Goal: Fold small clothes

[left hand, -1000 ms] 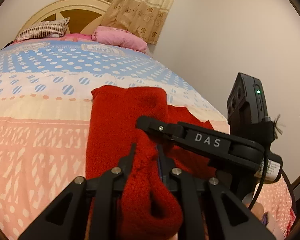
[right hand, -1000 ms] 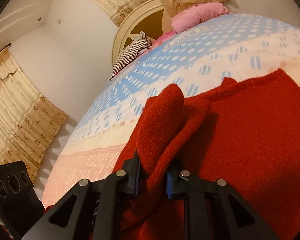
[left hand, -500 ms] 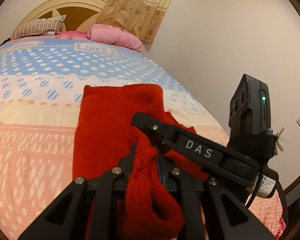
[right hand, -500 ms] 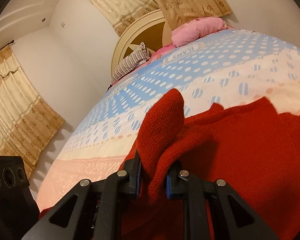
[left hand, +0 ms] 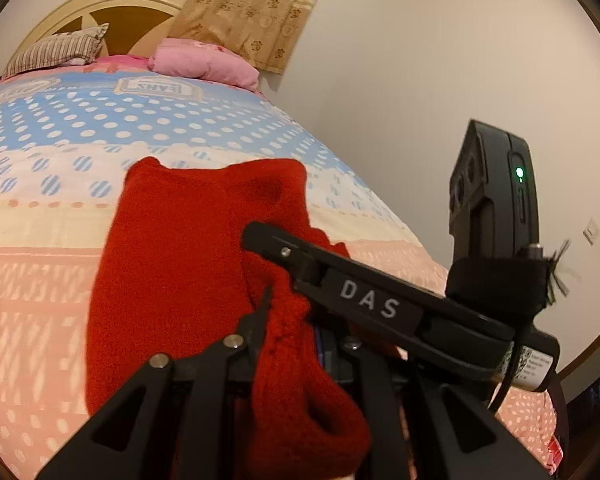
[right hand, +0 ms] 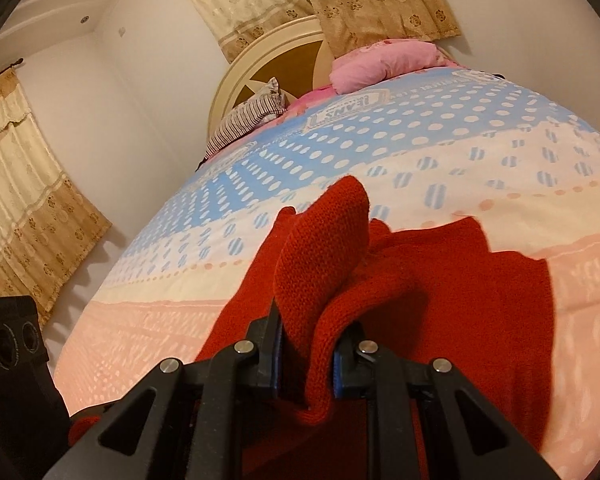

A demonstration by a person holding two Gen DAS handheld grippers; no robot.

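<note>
A red knitted garment [left hand: 172, 264] lies on the patterned bedspread [left hand: 40, 216] and hangs up into both grippers. My left gripper [left hand: 290, 320] is shut on a bunched fold of the red garment. My right gripper [right hand: 306, 344] is shut on another fold of the red garment [right hand: 440, 320], which sticks up between its blue pads. In the left wrist view the right gripper [left hand: 260, 240] crosses from the right, its fingertip resting against the garment. The rest of the garment spreads flat on the bed beyond both grippers.
A pink pillow [left hand: 204, 64] and a striped pillow [left hand: 56, 50] lie by the round headboard [left hand: 112, 12] at the far end. Beige curtains [right hand: 24, 184] hang on the walls. The bed's right edge runs close to a white wall [left hand: 440, 60].
Both grippers have pulled the held folds back toward the near end of the bed. The flat part of the garment now looks shorter and farther from the pillows. Both stay shut.
</note>
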